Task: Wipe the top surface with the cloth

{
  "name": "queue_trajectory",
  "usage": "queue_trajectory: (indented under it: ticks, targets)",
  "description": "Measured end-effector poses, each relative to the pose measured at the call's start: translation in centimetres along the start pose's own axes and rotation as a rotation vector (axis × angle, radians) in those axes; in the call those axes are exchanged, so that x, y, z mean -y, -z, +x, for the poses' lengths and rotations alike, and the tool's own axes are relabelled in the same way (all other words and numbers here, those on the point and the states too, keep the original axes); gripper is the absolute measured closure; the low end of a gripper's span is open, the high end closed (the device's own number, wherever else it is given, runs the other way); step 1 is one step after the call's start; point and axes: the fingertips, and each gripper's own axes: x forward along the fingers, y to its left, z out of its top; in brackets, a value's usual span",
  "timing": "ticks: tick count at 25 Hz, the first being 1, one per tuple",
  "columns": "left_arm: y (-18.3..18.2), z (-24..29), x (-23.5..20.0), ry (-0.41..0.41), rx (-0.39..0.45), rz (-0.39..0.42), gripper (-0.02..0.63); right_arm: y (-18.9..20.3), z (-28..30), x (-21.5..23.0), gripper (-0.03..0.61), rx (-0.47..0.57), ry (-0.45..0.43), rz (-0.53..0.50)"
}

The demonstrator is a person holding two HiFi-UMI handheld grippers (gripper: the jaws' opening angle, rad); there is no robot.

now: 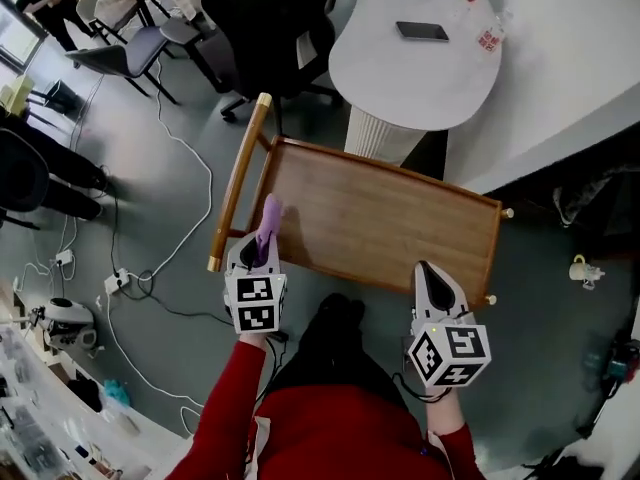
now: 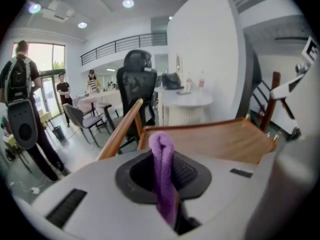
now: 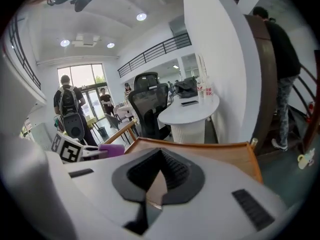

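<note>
The cloth (image 1: 268,220) is being gripped between the jaws of the left gripper (image 1: 262,248), lower left of centre in the head view. Its free end is sticking out over the left edge of the wooden top (image 1: 380,218), just beside the handle (image 1: 238,173). In the left gripper view the purple fold (image 2: 162,166) is being pinched upright between the pads. Whether it is being pressed onto the wood cannot be told.

The right gripper (image 1: 428,273), at lower right, is being held with its jaws drawn together at the tips and nothing between them, pointing at the near rim of the top.

The top is being shown bare and even, with no smear, crumb or damp streak to be made out. That would suit a top that is about to be wiped as well as one that has been gone over and is dry, so how much is left is not being settled here.

Counted: one cloth, one top, one handle, two grippers. One phone (image 1: 422,31) is lying on the white table (image 1: 560,58) at upper right.
</note>
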Motion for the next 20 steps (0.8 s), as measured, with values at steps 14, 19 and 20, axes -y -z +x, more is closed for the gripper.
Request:
queue_trajectory:
  ticks: [14, 19, 20]
  targets:
    - [-18.6, -7.8, 16.0, 0.522, 0.513, 0.1, 0.565, -7.8, -7.1, 2.4, 0.575, 0.356, 0.121, 0.017]
    - [-17.9, -8.9, 18.6, 0.578, 0.517, 0.126, 0.565, -8.2, -8.9, 2.6, 0.575, 0.409, 0.123, 0.015]
    - [-17.8, -9.1, 19.0, 0.586, 0.52, 0.134, 0.565, -8.3, -9.2, 2.6, 0.575, 0.417, 0.124, 0.011]
